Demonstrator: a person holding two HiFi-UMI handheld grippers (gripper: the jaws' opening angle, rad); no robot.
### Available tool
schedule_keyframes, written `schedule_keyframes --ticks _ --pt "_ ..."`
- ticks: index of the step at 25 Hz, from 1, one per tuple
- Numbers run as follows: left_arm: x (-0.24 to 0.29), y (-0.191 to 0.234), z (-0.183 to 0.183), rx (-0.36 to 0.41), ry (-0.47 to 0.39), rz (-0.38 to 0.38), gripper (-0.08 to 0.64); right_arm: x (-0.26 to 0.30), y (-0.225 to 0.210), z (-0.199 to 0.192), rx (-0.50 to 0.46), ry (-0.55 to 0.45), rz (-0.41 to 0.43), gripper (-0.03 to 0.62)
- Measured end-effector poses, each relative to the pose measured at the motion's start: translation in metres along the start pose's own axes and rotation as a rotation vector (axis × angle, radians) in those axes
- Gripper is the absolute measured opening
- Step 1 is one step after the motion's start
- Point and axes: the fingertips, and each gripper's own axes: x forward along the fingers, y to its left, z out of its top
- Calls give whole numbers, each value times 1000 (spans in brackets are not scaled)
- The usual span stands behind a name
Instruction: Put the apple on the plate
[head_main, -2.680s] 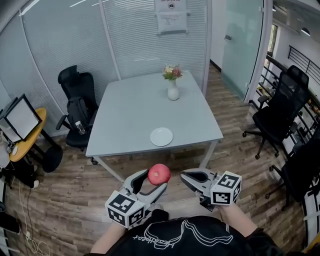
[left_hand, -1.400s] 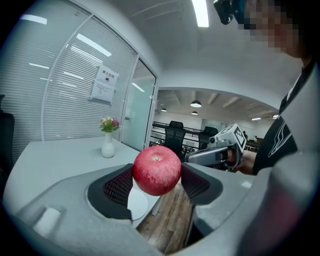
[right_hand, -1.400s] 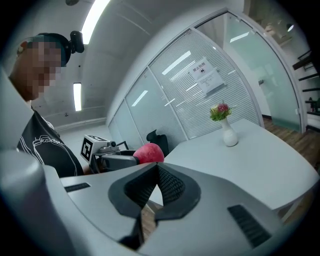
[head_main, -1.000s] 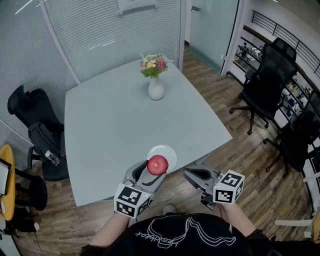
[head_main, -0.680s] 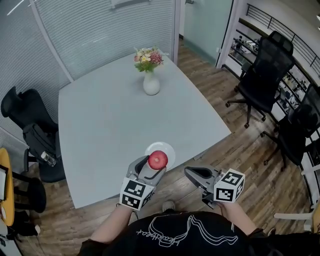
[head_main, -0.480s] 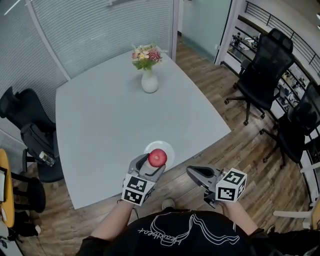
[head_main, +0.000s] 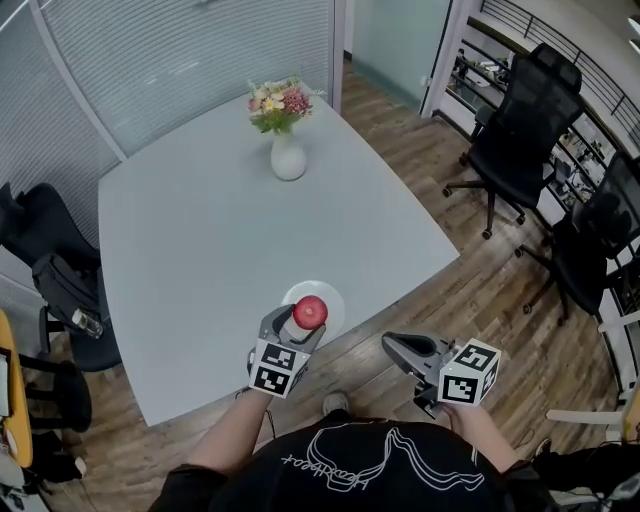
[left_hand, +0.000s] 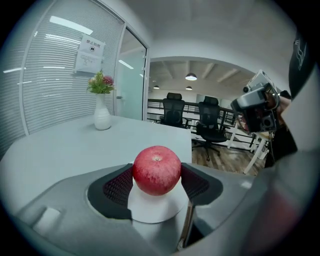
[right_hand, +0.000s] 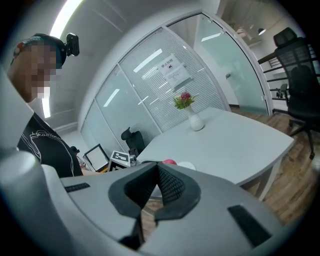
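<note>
A red apple (head_main: 309, 312) is clamped between the pads of my left gripper (head_main: 303, 322). It hangs right over the small white plate (head_main: 334, 298) near the front edge of the grey table (head_main: 200, 220). In the left gripper view the apple (left_hand: 156, 170) fills the gap between both pads, with the plate (left_hand: 150, 209) showing directly beneath it; I cannot tell whether they touch. My right gripper (head_main: 392, 343) hovers off the table's front corner, over the wooden floor, its jaws closed tip to tip with nothing between them (right_hand: 157, 166).
A white vase of flowers (head_main: 288, 155) stands at the table's far side. Black office chairs (head_main: 510, 130) stand to the right of the table, and another black chair (head_main: 50, 275) sits at its left. A glass wall with blinds lies behind.
My left gripper has carried the apple forward and down until it sits over the plate. The right gripper has sunk a little beside the table's edge.
</note>
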Motion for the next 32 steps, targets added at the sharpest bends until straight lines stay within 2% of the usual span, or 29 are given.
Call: schedule_keyframes --ticks 9,18,24,29,32 --pt "18 4 -18 20 24 14 310 -4 -4 -7 19 18 -31 9" --pt "29 4 -20 20 7 -18 310 0 -7 -3 32 11 -23 9" --pt "34 3 -21 60 4 -17 310 1 -11 0 35 6 -20 9" --pt "35 2 -23 64 31 -23 316 -2 -14 3 38 -6 -13 9" --pt "32 3 -22 37 19 -7 337 -5 -15 3 40 -2 -19 9"
